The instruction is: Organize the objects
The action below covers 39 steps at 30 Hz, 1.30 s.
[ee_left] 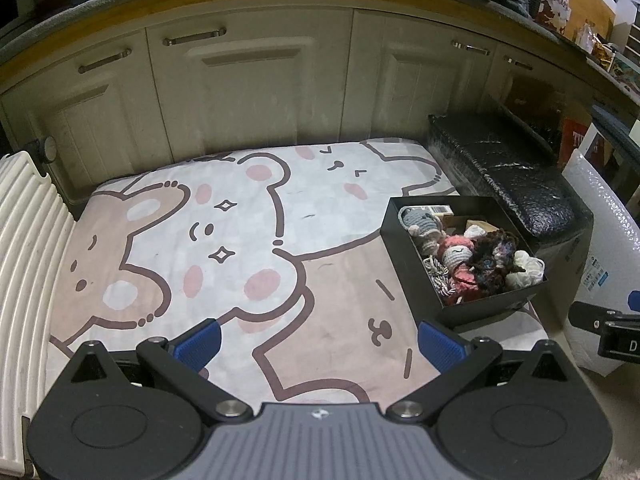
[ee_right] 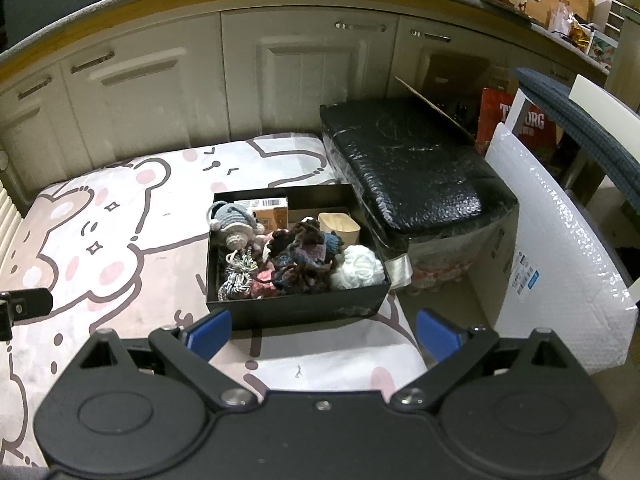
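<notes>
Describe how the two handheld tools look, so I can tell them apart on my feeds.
Both are near twins: black linkage arms with silver pivot bolts, round black housings, and blue ribbed fingers. The left tool has a grey ridged centre plate with a small logo; the right tool has a plain black centre with one screw. No sleeves or cables show.

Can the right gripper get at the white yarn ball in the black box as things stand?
Probably yes. The right gripper is open and empty just in front of the black box, which has no lid. The white yarn ball lies uncovered in the near right corner.
</notes>
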Each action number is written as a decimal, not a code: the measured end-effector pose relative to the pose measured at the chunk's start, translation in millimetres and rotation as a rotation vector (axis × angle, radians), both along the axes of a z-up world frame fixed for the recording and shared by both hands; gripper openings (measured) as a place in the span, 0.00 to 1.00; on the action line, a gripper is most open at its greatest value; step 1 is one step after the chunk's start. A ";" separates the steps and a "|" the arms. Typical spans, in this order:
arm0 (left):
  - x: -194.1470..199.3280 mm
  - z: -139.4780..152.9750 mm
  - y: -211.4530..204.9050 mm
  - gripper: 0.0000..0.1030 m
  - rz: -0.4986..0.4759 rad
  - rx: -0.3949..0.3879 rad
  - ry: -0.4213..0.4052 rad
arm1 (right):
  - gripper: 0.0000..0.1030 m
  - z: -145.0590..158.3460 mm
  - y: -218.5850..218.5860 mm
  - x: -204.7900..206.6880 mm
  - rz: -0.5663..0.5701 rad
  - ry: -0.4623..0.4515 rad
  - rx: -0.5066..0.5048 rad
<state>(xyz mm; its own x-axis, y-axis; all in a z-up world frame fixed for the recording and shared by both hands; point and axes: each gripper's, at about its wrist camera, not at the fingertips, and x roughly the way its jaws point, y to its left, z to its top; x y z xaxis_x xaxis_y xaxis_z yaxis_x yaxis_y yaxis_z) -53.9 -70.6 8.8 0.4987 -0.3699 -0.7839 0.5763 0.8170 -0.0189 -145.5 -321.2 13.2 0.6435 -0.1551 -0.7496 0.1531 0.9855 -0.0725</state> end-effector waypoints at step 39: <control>-0.8 0.0 0.8 1.00 -0.002 0.008 -0.003 | 0.97 1.6 2.7 -1.0 0.002 -0.005 -0.002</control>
<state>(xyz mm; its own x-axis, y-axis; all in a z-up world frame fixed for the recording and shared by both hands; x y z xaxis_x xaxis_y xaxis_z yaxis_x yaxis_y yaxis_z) -54.7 -69.8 8.8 0.5005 -0.3652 -0.7850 0.5784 0.8157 -0.0107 -146.5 -318.5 14.8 0.6472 -0.1558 -0.7462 0.1519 0.9856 -0.0740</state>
